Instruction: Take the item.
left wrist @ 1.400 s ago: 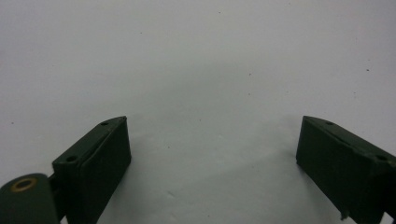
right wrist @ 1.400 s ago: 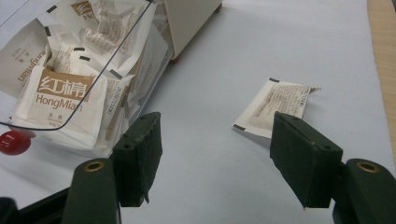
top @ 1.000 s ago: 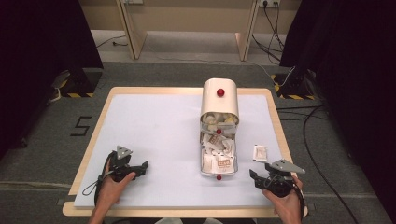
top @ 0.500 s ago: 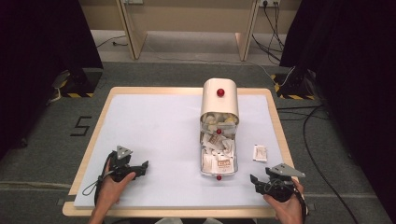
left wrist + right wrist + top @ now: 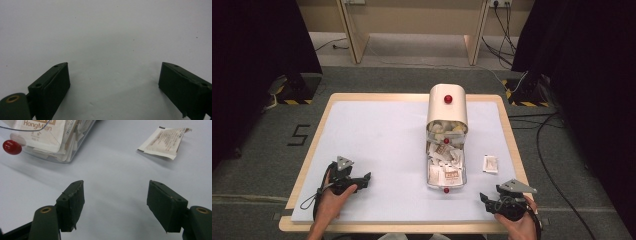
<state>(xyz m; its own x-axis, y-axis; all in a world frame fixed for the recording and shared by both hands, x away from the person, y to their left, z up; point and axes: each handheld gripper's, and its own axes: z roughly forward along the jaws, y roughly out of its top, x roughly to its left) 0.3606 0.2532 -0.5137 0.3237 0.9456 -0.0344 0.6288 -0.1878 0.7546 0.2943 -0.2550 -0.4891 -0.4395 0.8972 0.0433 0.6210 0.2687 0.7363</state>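
Observation:
A clear box (image 5: 446,167) with red knobs lies open mid-table, packed with several paper sachets; its cream lid (image 5: 447,104) stands behind it. One loose sachet (image 5: 490,163) (image 5: 164,142) lies on the mat right of the box. My right gripper (image 5: 486,198) (image 5: 115,205) rests near the table's front right, open and empty, facing the box's near corner (image 5: 47,142) and the loose sachet. At the front left my left gripper (image 5: 364,178) (image 5: 113,87) is open over bare mat with nothing between its jaws.
A pale mat (image 5: 377,140) covers the wooden table (image 5: 314,150). A red knob (image 5: 12,147) marks the box's near end. Dark curtains and cables (image 5: 547,145) surround the table on the floor.
My right gripper has drawn back toward the front edge and slightly right. The left gripper has stayed put.

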